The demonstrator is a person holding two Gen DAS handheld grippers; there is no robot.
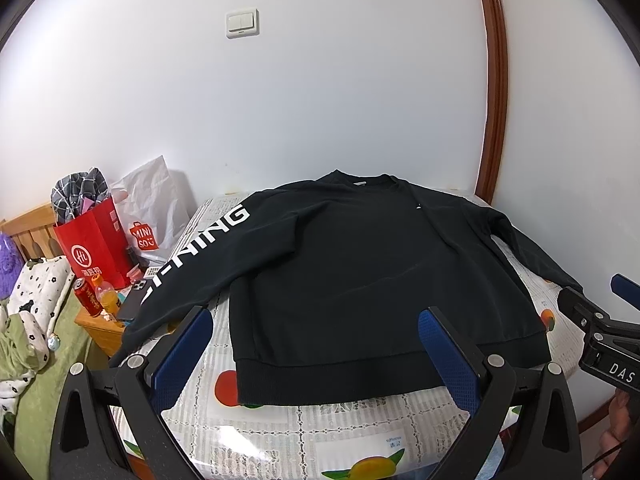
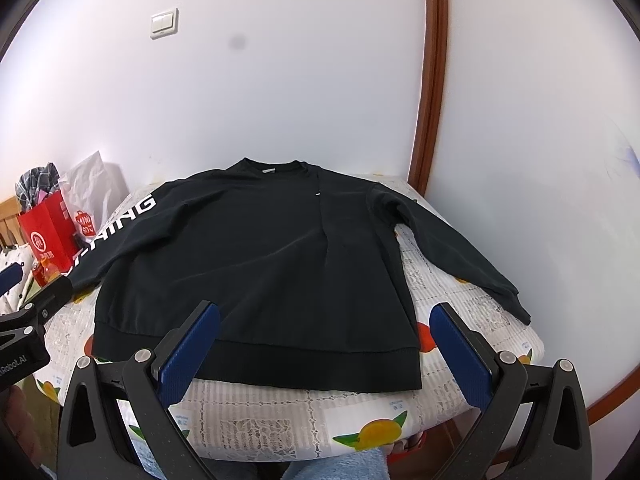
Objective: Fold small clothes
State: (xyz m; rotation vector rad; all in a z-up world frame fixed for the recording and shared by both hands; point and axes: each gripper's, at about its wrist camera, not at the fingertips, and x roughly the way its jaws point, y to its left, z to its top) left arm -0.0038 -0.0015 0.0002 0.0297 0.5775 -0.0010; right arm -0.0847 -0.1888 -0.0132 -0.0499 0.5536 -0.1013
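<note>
A black long-sleeved sweatshirt point(image 1: 360, 264) lies spread flat, front up, on a small table with a fruit-print cloth point(image 1: 320, 432); it also shows in the right wrist view point(image 2: 256, 264). Its left sleeve point(image 1: 192, 264) carries white lettering and hangs off the table's left edge. Its right sleeve point(image 2: 452, 248) lies stretched out to the right. My left gripper point(image 1: 316, 320) is open and empty, just above the hem point(image 1: 360, 376). My right gripper point(image 2: 326, 316) is open and empty, above the hem's right part point(image 2: 304, 364).
A white wall is close behind the table, with a brown door frame point(image 1: 494, 92) at the right. A nightstand at the left holds a red bag point(image 1: 94, 252), a white bag point(image 1: 150, 216), a can and a bottle point(image 1: 108, 298). A bed point(image 1: 32, 320) lies further left.
</note>
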